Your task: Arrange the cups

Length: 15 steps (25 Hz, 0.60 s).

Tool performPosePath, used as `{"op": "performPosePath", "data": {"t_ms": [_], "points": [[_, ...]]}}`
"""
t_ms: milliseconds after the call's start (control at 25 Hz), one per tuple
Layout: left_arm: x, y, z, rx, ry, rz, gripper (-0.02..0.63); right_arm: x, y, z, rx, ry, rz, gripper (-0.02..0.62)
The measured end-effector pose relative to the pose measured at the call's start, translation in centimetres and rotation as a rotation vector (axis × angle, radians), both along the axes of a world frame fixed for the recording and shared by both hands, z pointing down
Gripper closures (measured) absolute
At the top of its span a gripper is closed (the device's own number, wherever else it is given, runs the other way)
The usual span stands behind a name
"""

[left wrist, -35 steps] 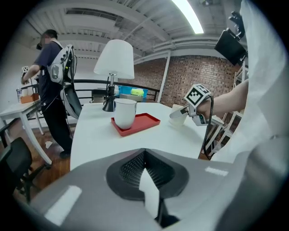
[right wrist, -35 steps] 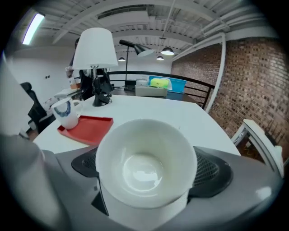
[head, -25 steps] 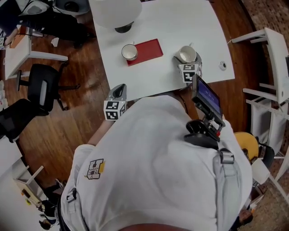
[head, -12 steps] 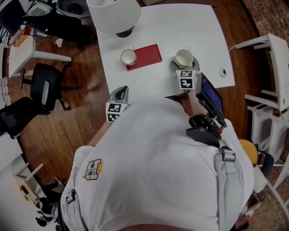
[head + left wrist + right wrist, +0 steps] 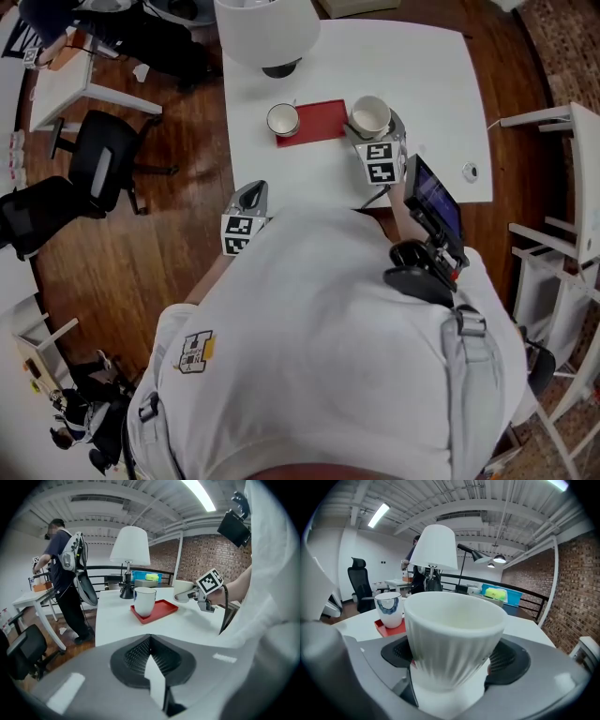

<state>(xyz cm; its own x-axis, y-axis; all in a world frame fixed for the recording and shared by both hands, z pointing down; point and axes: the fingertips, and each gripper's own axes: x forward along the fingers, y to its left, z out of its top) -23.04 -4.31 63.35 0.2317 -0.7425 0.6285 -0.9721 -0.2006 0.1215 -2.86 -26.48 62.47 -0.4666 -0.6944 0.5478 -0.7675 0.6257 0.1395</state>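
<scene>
A red tray (image 5: pixel 319 123) lies on the white table (image 5: pixel 422 84). A white cup with a blue pattern (image 5: pixel 282 120) stands upright on the tray's left end. My right gripper (image 5: pixel 371 129) is shut on a white ribbed cup (image 5: pixel 370 115) and holds it upright just right of the tray. In the right gripper view the ribbed cup (image 5: pixel 452 637) fills the jaws, with the patterned cup (image 5: pixel 389 609) and tray (image 5: pixel 383 628) behind on the left. My left gripper (image 5: pixel 247 195) is shut and empty at the table's near left edge; from it I see the patterned cup (image 5: pixel 144 601) on the tray (image 5: pixel 164 611).
A large white lamp (image 5: pixel 267 28) stands at the table's far side behind the tray. A small round object (image 5: pixel 470 172) lies near the right edge. Office chairs (image 5: pixel 98 159) stand on the wood floor to the left, and a person (image 5: pixel 63 573) stands beyond the table.
My right gripper has carried the ribbed cup leftward, closer to the red tray. The left gripper stays at the table's near left edge.
</scene>
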Motion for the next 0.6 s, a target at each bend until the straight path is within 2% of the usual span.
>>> {"op": "performPosePath", "data": {"t_ms": [320,600], "points": [[-0.9,2.2,-0.4,-0.003,-0.027,-0.087,0.6,-5.1,0.5,0.3,0.004,-0.019,-0.14,0.13],[-1.1,4.3,-1.0,-0.017,-0.055,-0.136,0.6,-7.5,1.3,1.1,0.0,-0.027,-0.211,0.13]]}}
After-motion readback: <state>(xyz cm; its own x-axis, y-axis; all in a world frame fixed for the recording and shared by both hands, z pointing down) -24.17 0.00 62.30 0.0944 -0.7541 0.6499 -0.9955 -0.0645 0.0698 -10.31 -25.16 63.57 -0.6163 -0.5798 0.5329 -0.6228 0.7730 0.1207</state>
